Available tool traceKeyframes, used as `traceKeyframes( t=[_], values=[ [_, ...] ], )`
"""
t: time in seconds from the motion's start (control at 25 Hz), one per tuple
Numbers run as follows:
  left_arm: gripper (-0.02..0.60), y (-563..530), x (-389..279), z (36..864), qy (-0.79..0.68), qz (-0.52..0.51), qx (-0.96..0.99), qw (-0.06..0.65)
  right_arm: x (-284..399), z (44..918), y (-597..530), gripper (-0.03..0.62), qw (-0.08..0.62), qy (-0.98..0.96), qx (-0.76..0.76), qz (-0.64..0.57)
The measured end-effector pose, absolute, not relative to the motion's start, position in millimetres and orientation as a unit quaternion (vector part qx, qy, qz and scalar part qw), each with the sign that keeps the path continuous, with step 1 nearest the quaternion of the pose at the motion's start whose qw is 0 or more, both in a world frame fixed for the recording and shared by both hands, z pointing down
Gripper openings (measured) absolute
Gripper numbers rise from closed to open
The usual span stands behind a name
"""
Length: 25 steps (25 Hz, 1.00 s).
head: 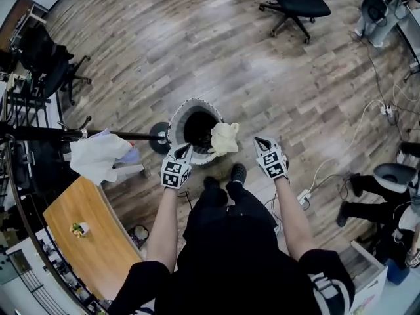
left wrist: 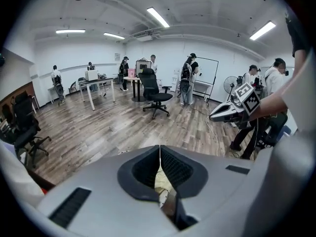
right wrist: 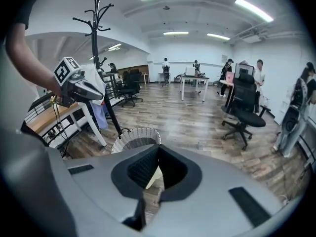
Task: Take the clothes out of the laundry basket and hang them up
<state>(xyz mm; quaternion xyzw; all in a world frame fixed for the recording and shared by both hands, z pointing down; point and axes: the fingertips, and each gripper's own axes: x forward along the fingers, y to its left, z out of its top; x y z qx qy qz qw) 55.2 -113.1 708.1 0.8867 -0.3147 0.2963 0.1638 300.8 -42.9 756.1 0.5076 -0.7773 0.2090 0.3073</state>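
Observation:
The white woven laundry basket [head: 178, 119] stands on the wood floor just ahead of me, its inside dark. A pale cream garment [head: 224, 138] lies bunched over its near right rim. My left gripper [head: 185, 149] hovers at the basket's near edge, left of the garment, jaws shut with nothing in them. My right gripper [head: 262, 141] hangs to the right of the garment, also shut and empty. In the left gripper view the jaws [left wrist: 159, 150] meet in a line with cream cloth [left wrist: 163, 184] showing below. The right gripper view shows shut jaws [right wrist: 158, 150] above the basket [right wrist: 133, 137].
A dark coat rack [head: 72, 134] stands left of the basket, with a white garment [head: 97, 156] on it. A wooden desk [head: 85, 248] is at lower left. Office chairs [head: 295, 2] stand farther off, cables [head: 367, 120] run at right. Several people stand at the room's far end [left wrist: 187, 75].

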Motion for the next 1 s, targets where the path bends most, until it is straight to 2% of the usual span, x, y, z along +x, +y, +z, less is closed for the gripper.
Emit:
traceKeyframes(
  t=[0.44,0.84,0.92,1.0],
  values=[
    [0.025,-121.8,91.2,774.1,-0.256,0.335,0.889,0.177,295.5,826.0,-37.6,0.012,0.311,-0.757,0.509,0.266],
    [0.026,-133.0,131.9,859.0,-0.179,0.374,0.896,0.159,295.7,905.5,-42.2,0.018,0.330,-0.725,0.523,0.303],
    [0.055,-131.2,139.3,875.1,-0.164,0.379,0.896,0.161,295.3,920.8,-47.5,0.032,0.327,-0.721,0.528,0.308],
    [0.127,-127.9,144.2,894.0,-0.147,0.390,0.894,0.162,293.0,935.8,-49.9,0.042,0.331,-0.718,0.526,0.313]
  ],
)
